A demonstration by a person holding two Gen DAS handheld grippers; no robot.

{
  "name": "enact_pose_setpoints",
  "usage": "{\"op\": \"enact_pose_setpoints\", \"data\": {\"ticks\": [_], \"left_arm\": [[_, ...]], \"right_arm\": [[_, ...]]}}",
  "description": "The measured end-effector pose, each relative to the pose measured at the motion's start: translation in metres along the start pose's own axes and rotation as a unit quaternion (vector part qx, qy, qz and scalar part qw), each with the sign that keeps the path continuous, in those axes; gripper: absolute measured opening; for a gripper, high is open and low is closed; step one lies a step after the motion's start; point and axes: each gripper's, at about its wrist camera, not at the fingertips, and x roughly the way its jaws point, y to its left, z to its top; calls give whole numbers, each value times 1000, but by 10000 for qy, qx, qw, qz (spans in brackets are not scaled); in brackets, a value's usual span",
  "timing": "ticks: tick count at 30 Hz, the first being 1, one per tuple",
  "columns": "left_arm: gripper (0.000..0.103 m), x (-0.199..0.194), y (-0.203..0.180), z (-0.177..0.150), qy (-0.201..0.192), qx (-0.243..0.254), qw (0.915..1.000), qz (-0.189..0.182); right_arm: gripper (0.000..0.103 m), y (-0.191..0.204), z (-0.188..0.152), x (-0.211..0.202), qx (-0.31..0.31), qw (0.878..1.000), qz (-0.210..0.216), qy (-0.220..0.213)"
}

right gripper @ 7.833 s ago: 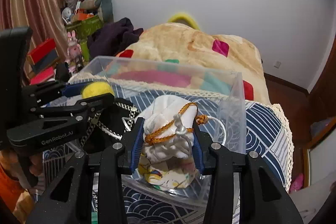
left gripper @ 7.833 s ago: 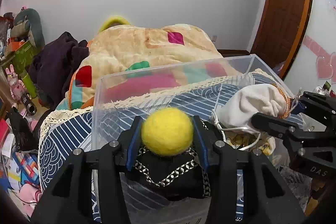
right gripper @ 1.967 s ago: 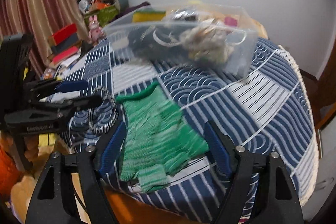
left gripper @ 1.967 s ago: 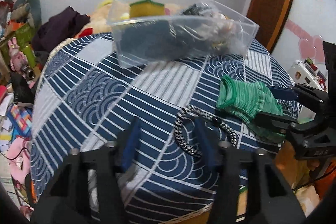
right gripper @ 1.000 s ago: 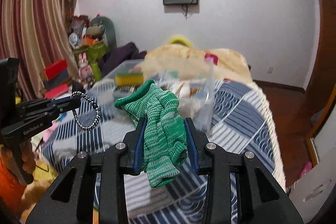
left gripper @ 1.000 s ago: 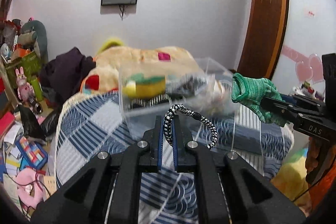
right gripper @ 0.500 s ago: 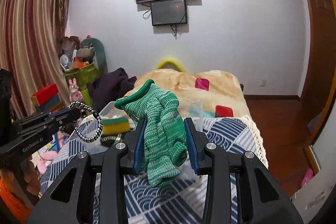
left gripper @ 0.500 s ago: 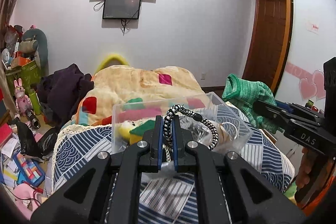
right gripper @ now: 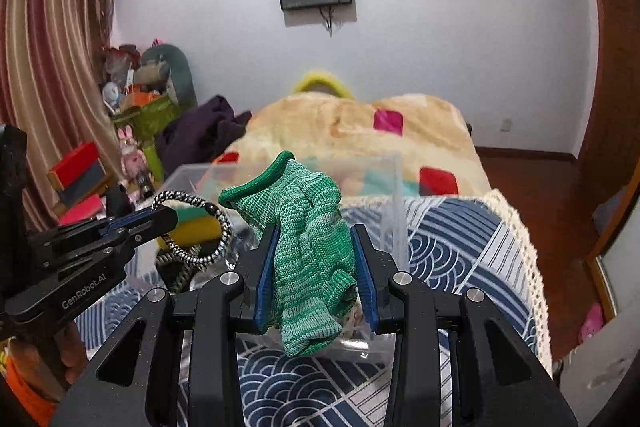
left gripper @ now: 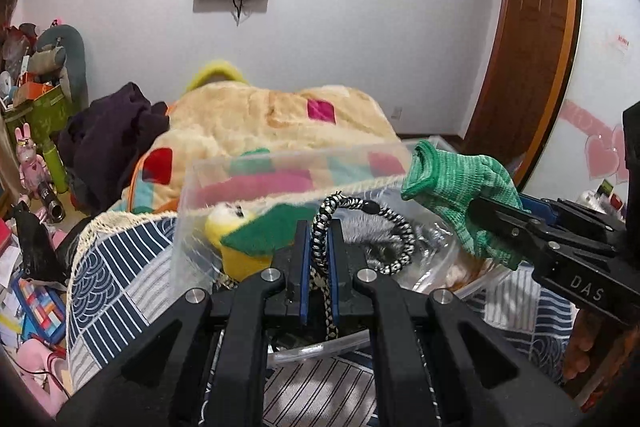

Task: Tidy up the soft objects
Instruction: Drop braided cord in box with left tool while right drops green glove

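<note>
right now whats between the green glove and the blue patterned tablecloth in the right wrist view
The clear plastic bin sits there: in the right wrist view the green glove, held in the right claw, hangs over the bin's near edge, above the tablecloth.

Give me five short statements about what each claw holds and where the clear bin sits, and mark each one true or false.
1. The right claw is shut on the green knit glove. True.
2. The left claw is open with nothing in it. False: it is shut on the black-and-white braided cord loop.
3. The clear plastic bin stands on the blue-and-white patterned cloth. True.
4. The bin holds nothing. False: a yellow and green sponge and other soft items lie inside.
5. The glove lies flat on the cloth. False: it hangs from the right claw, above the bin's near edge.
</note>
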Motion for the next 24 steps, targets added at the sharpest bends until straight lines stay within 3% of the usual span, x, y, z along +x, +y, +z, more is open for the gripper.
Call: {"op": "enact_pose_setpoints", "data": {"ticks": [5, 7, 9, 12, 19, 24], "left_arm": [[9, 10, -1, -9, 206, 12, 9998, 31], [16, 10, 0, -13, 245, -15, 9997, 25], [32, 6, 2, -16, 240, -73, 9997, -2], [47, -5, 5, -19, 134, -157, 9998, -13], [47, -40, 8, -14, -157, -226, 9994, -199], [47, -82, -3, -7, -613, -47, 9979, -186]], "right_arm": [[37, -1, -1, 4, -62, 9999, -64, 101], [45, -2, 0, 2, -62, 9999, -108, 119], [48, -3, 2, -1, -38, 9999, -24, 142], [61, -2, 4, -6, -83, 9999, -140, 46], [64, 3, 10, -30, -307, 9991, -176, -228], [64, 10, 17, -61, -411, 9971, -128, -632]]}}
